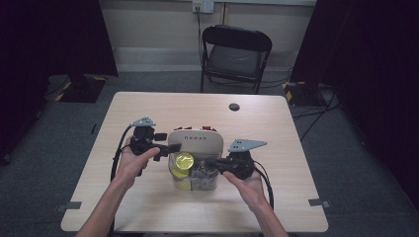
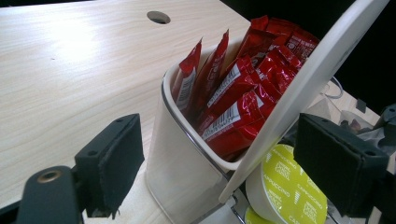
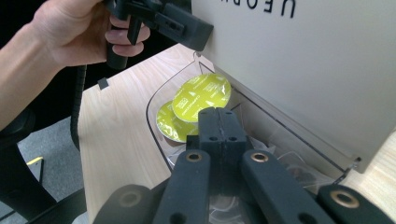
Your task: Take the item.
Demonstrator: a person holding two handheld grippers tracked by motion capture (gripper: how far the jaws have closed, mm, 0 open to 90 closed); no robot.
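I hold a claw in each hand. My left claw (image 1: 170,148) pinches the edge of the white lid (image 1: 194,143) and keeps it tipped up. My right claw (image 1: 210,163) is pressed together with nothing in it. Its tip sits over the open front of the box (image 1: 197,185).

The pods (image 3: 201,97) are just past my right tip and a bit to the side. They have green tops and lie inside the clear box, under the lifted lid. One pod leans on another.

What could go wrong? I think the lid could slip out of my left claw, because I only hold a thin edge. Then it would drop on my right claw. My right claw is shut, so it would only push a pod and not grab it. The pods are round and smooth, so one could roll away or pop out of the pinch.

Behind the lid, on the far side from my right claw, red packets (image 2: 233,88) stand in their own part of the box. Beside my right tip lie clear wrappers (image 3: 289,163). The lid hangs close over my right claw and leaves little room. The box wall is close too. A black chair (image 1: 236,54) stands far off, past the table (image 1: 148,113).
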